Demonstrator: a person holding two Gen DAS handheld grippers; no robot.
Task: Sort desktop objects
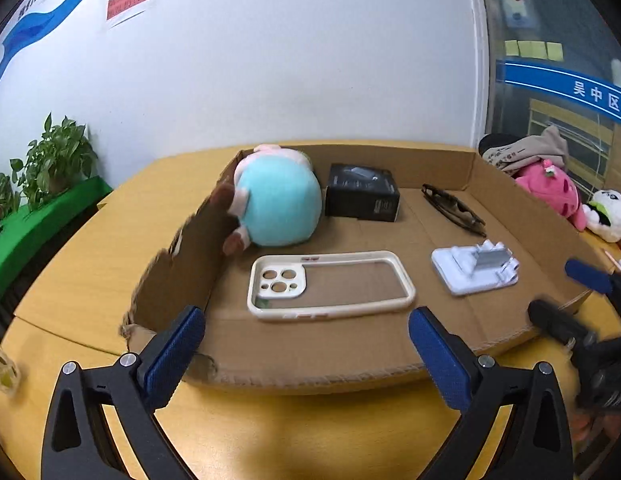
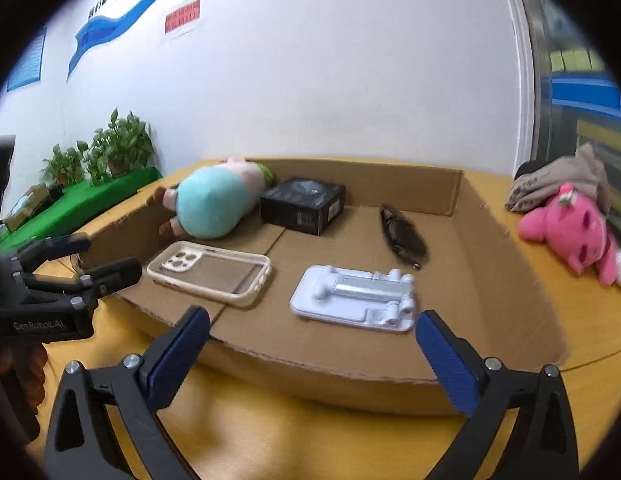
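Both sets of fingers spread wide and empty, left gripper (image 1: pixel 306 354) and right gripper (image 2: pixel 312 354) held short of the cardboard tray (image 2: pixel 310 364) on the tabletop (image 2: pixel 270 440), likely readied for phone case (image 1: pixel 330 285) or stand (image 2: pixel 356 296) inside.

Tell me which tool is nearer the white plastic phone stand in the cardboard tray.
Right. The right tool sits open just before the white plastic phone stand; the left tool is open farther left, facing the cream phone case.

White wall (image 1: pixel 270 60) with blue banner (image 1: pixel 34 28) (red notice beside), potted plants (image 1: pixel 58 160), yellow table (image 1: pixel 90 248)
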